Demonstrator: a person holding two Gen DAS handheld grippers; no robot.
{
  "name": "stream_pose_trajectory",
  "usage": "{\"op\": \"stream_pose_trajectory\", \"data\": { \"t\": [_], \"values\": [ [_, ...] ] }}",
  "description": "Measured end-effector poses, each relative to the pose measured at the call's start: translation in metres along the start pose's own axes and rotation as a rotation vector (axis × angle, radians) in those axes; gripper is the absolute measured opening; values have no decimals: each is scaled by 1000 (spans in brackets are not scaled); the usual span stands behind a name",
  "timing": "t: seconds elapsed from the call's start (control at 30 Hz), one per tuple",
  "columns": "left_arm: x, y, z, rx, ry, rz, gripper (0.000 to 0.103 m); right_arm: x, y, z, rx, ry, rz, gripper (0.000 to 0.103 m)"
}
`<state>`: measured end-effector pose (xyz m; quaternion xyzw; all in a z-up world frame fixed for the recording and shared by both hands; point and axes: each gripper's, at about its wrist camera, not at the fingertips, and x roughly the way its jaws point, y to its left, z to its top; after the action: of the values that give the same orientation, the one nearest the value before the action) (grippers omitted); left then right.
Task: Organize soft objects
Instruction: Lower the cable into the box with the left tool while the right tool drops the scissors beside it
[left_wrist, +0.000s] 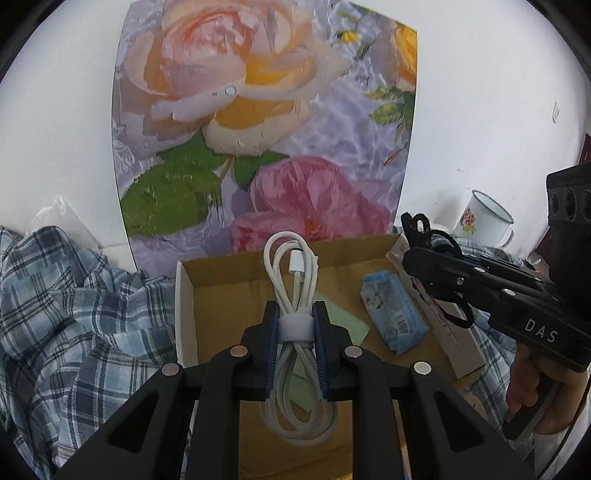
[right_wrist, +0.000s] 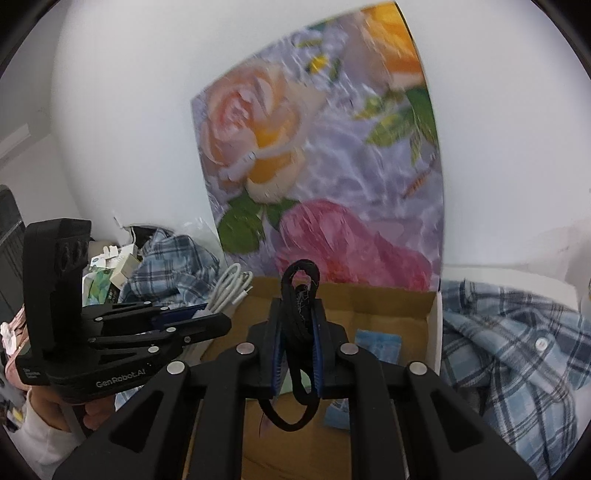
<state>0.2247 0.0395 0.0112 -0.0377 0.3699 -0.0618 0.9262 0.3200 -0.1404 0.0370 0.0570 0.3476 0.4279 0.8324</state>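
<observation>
**Two cable bundles hanging over an open cardboard box**

Left wrist view: Looking down past the left gripper, clamped on a coiled white cable at its pale strap, with loops sticking out far and near of the fingers. Hanging above the open cardboard box, so hiding part of the box floor, including much of a pale green sheet. Lying inside the box toward the right: a blue tissue pack, label too blurred for reading. Resting along the right rim: a long flat carton, partly covered by the right gripper reaching in from the right, with a hand cut off at the frame edge. Sprawling left of the box: a plaid shirt. Standing far right: a white enamel mug. Leaning behind the box against the wall: a floral panel.

Right wrist view: Right gripper squeezing tight on a black cord bundle, dangling over the same box and masking its middle. Peeking out beyond the fingers: the tissue pack. Entering at left: the left gripper carrying the white cable, fingertips partly hidden. Blurring at far left: a clutter of small boxes, hard to identify. Spreading right of the box: plaid shirt.
</observation>
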Motion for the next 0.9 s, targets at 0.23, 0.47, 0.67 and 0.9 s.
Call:
{"op": "stream_pose_trajectory", "data": {
  "t": [0.23, 0.47, 0.67, 0.9],
  "values": [
    [5, -2, -3, 18, 18, 46, 34, 11, -10, -6, 18, 65, -47, 37],
    [-3, 0, 5, 14, -57, 61, 103, -4, -18, -1, 46, 13, -42, 89],
    [11, -1, 6, 15, -49, 68, 103, -5, -23, -2, 73, 14, -42, 102],
    [0, 0, 4, 6, -50, 59, 103, -8, -21, 0, 60, 19, -40, 102]
  ]
}}
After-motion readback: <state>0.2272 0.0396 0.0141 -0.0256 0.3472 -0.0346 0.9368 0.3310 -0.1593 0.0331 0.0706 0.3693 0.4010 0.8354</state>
